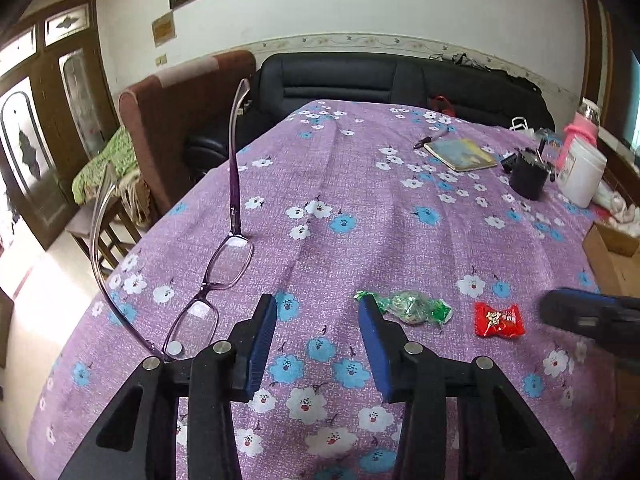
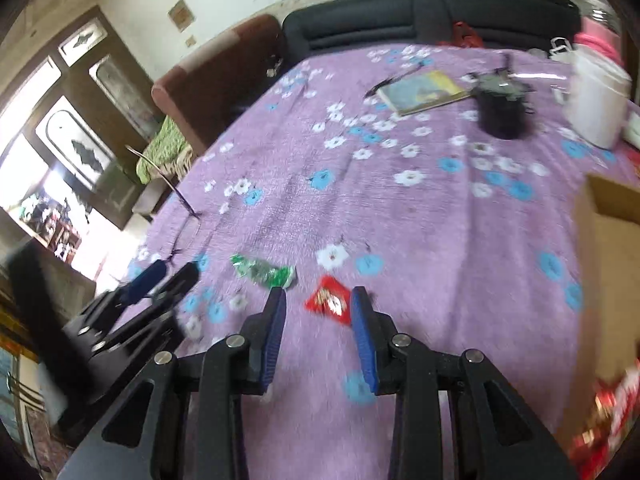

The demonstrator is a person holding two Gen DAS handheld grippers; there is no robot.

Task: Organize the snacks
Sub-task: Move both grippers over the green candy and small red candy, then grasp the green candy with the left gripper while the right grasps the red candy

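Note:
Two wrapped candies lie on the purple flowered tablecloth. The green candy rests just right of my left gripper's right fingertip, outside the jaws. That gripper is open and holds nothing. A little further right lies the red candy. In the right wrist view the red candy shows between the fingertips of my right gripper, which is open; its pads do not press on it. The green candy lies to its left, beside the left gripper.
Purple glasses stand upside down at the left. A book, a pen, a black cup and a white jar stand at the back right. A cardboard box is on the right, with red packets below it.

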